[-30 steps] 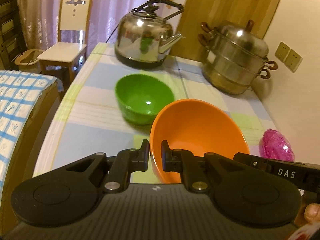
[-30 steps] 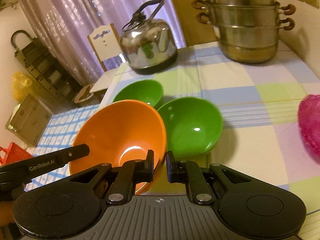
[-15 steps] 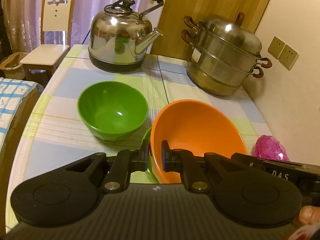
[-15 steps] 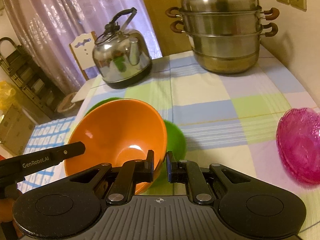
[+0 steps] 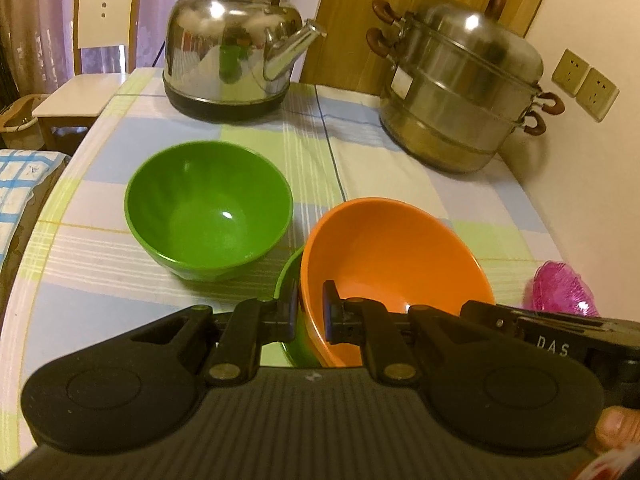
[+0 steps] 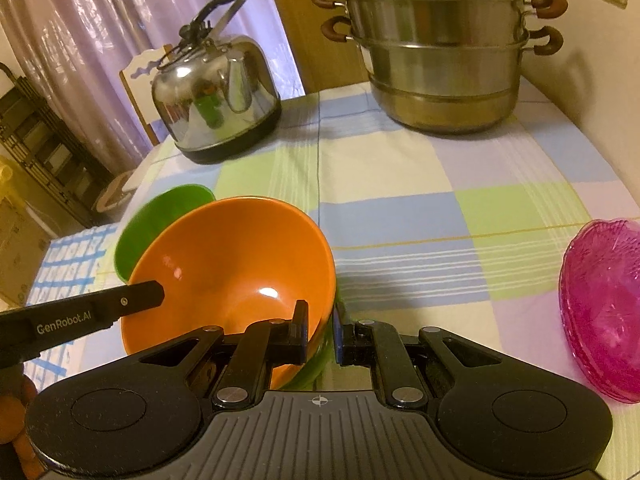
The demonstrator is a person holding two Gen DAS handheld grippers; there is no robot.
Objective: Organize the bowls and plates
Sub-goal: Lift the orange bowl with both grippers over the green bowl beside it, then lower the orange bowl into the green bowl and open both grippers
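Observation:
An orange bowl (image 5: 394,256) is held by both grippers on opposite rims. My left gripper (image 5: 310,314) is shut on its near-left rim. My right gripper (image 6: 322,330) is shut on its near-right rim in the right wrist view, where the orange bowl (image 6: 236,264) sits inside a green bowl (image 6: 316,372) whose rim shows just beneath it. That lower green bowl (image 5: 290,300) peeks out left of the orange one. A second green bowl (image 5: 208,210) stands empty on the table further left; it also shows in the right wrist view (image 6: 160,216).
A steel kettle (image 5: 236,52) and a stacked steel steamer pot (image 5: 460,88) stand at the table's far side. A pink glass dish (image 6: 604,312) lies at the right. A chair (image 5: 96,60) stands beyond the left edge. The wall is close on the right.
Both grippers have carried the orange bowl down over the nearer green bowl, which is now almost hidden under it. Both grips are unchanged.

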